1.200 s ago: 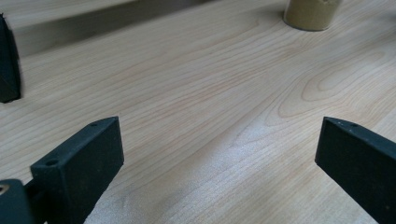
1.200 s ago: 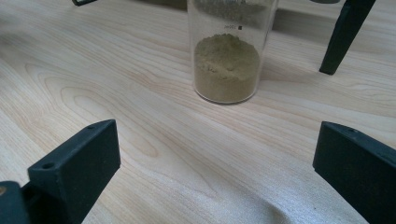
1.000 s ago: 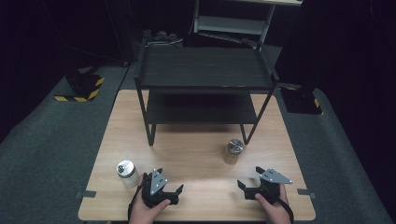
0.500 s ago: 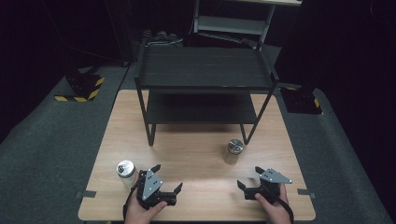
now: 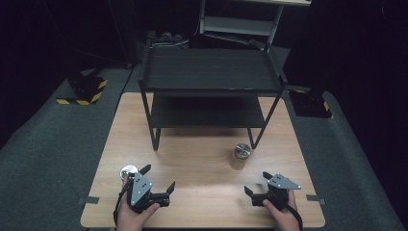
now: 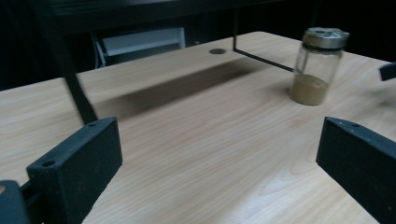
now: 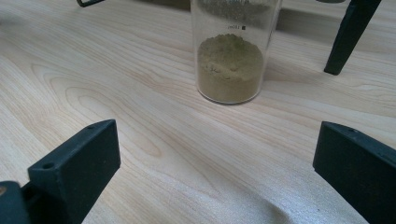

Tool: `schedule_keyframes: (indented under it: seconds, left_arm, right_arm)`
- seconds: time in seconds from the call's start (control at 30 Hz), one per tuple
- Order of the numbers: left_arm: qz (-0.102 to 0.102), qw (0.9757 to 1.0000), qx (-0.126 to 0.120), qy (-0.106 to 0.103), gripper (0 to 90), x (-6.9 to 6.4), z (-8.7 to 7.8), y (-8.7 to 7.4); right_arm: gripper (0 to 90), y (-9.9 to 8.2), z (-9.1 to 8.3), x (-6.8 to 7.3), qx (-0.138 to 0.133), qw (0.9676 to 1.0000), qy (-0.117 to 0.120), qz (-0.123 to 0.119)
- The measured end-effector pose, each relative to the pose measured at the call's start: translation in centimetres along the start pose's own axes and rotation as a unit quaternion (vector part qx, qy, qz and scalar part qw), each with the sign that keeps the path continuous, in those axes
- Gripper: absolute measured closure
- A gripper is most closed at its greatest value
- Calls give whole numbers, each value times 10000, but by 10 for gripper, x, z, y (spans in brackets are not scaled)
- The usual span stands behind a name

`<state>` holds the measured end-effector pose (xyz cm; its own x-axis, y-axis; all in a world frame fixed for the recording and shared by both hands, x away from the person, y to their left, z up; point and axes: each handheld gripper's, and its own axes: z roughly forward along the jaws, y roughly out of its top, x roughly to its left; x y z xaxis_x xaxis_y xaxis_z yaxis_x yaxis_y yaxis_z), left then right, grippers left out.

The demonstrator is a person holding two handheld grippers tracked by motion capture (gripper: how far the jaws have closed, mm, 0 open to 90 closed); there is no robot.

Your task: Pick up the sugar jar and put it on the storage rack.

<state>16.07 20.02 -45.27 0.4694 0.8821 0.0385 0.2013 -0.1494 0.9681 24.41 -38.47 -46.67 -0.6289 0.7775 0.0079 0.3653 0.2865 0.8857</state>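
Note:
A glass jar with a metal lid and brown powder stands on the wooden table, near the rack's front right leg. My right gripper is open a short way in front of it, and in the right gripper view the jar stands just beyond the gripper. My left gripper is open at the front left and points to the right. Its own view shows the jar far off, past the gripper. A second metal-lidded jar stands right beside the left gripper, partly hidden by it.
A black two-level rack stands on the back half of the table, and one of its legs rises close behind the powder jar. Bare wood lies between the two grippers. Dark grey floor surrounds the table.
My left gripper has shifted a little to the left and turned, so it now sits against the second jar. The right gripper has hardly moved.

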Motion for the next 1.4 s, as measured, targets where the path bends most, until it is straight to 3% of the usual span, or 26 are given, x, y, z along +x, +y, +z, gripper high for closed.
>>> schedule_keyframes:
  seconds: [0.37,0.67,0.87,1.07,1.27,1.4]
  left_arm:
    - [-116,9980,-107,605,6,16,-22,-3]
    - [-305,9952,28,927,6,26,-29,-12]
    - [-332,9945,171,983,6,29,-30,-21]
    - [-439,9944,126,949,10,34,-29,-34]
    - [-722,9930,104,927,57,39,-26,-44]
    - [-646,9937,51,916,101,40,-26,-46]
  right_arm:
    - [4,0,0,1,-8,10000,-13,-23]
    - [4,-1,0,1,-12,10000,-34,18]
    - [4,-1,-1,-1,-19,10000,-43,35]
    - [4,-1,-2,-3,-1,10000,-32,30]
    - [4,-1,-2,-4,5,10000,-7,26]
    - [4,-1,-2,-4,16,10000,-1,21]
